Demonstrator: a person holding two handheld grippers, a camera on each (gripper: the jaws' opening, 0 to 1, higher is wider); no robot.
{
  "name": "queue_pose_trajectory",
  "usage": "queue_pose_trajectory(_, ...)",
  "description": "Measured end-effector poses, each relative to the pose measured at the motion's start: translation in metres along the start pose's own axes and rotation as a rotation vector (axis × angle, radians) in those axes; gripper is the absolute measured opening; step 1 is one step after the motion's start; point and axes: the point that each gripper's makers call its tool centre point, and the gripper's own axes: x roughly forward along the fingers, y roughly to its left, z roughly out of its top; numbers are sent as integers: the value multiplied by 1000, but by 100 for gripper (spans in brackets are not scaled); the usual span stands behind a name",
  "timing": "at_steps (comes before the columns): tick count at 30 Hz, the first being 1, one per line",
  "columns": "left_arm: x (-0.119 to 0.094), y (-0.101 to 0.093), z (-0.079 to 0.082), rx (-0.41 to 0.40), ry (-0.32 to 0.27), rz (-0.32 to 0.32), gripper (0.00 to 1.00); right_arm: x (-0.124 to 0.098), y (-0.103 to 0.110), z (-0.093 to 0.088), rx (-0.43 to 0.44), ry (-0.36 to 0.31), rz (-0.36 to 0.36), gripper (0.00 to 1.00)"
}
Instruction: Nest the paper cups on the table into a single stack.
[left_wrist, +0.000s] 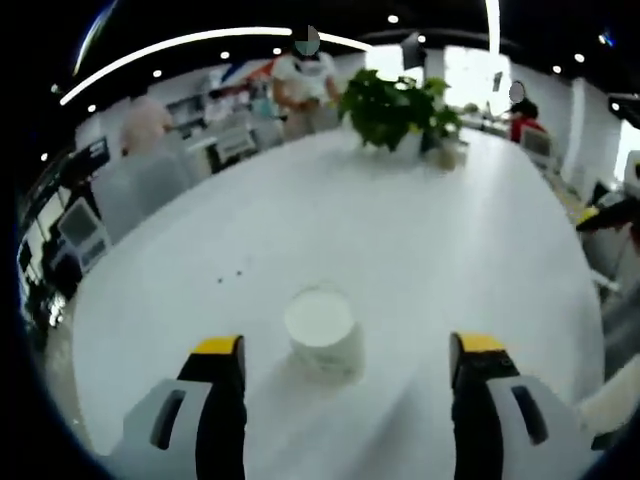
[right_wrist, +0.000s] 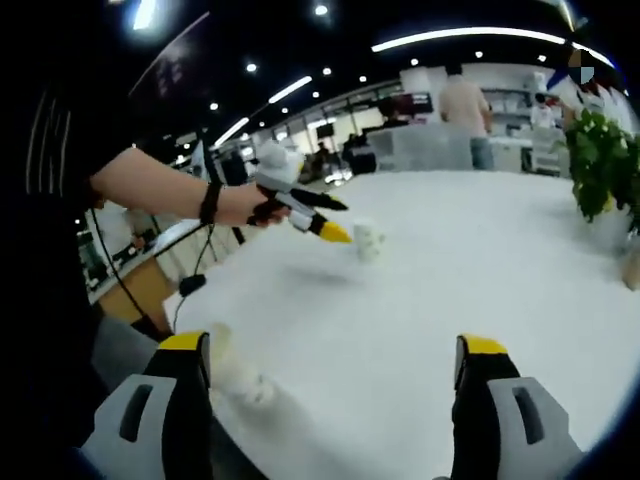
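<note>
Cups sit on a white surface (left_wrist: 420, 260). In the left gripper view, 1 paper cup (left_wrist: 323, 330) stands upright low in the frame's centre, between and just beyond the spread jaws of the left claw (left_wrist: 350, 365), untouched. A potted plant (left_wrist: 395, 108) stands at the upper centre. In the right gripper view, the right claw (right_wrist: 335, 365) is spread with nothing between its jaws; a lying cup stack (right_wrist: 238, 375) rests at lower left beside its left jaw. At centre left, a person's hand (right_wrist: 240, 205) holds the left claw beside the upright cup (right_wrist: 368, 241).
</note>
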Motion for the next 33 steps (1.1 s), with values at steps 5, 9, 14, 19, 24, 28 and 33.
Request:
queue_pose_trajectory(5, 13, 2, 1, 6, 21, -5, 78, -1, 2, -7, 18, 3, -1, 100)
queue_pose_trajectory(9, 18, 7, -1, 21, 51, 9, 77, -1, 1, -9, 36, -7, -7, 100)
queue_pose_trajectory(14, 20, 11, 5, -2, 50, 8, 73, -1, 2, -14, 52, 2, -6, 100)
queue_pose_trajectory(19, 26, 14, 0, -1, 70, -1, 68, -2, 0, -14, 61, -3, -14, 100)
queue_pose_trajectory(24, 30, 13, -1, -3, 79, -6, 62, -3, -2, -16, 69, -6, -21, 100)
queue_pose_trajectory(28, 31, 7, -4, 14, 92, -35, 51, -3, -5, -15, 86, -18, -31, 100)
queue_pose_trajectory(33, 30, 5, -5, 1, 90, -55, 40, -2, -6, -16, 92, -20, -32, 99)
